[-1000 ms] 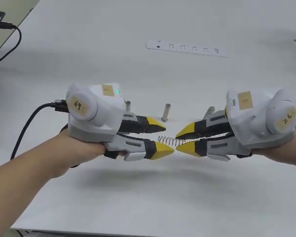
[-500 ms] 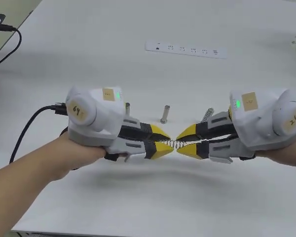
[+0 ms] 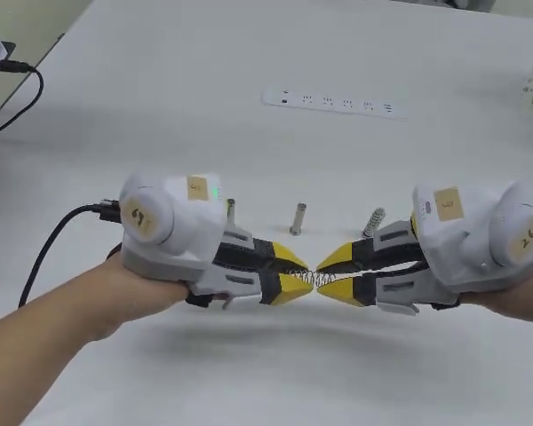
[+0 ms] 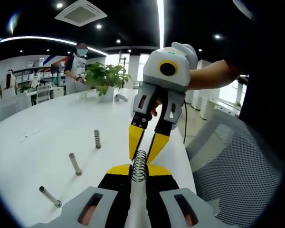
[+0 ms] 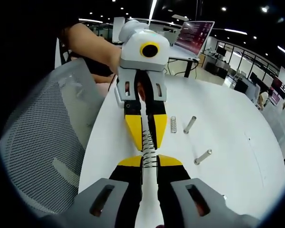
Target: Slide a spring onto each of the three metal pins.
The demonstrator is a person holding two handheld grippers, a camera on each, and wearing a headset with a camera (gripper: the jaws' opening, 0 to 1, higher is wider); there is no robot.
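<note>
My left tongs have just clamped the spring that my right tongs grip: handover under way.

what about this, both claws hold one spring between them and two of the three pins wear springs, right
No: the left gripper view shows one pin with a spring, two bare pins. The left claw and right claw do hold one spring between them.
</note>
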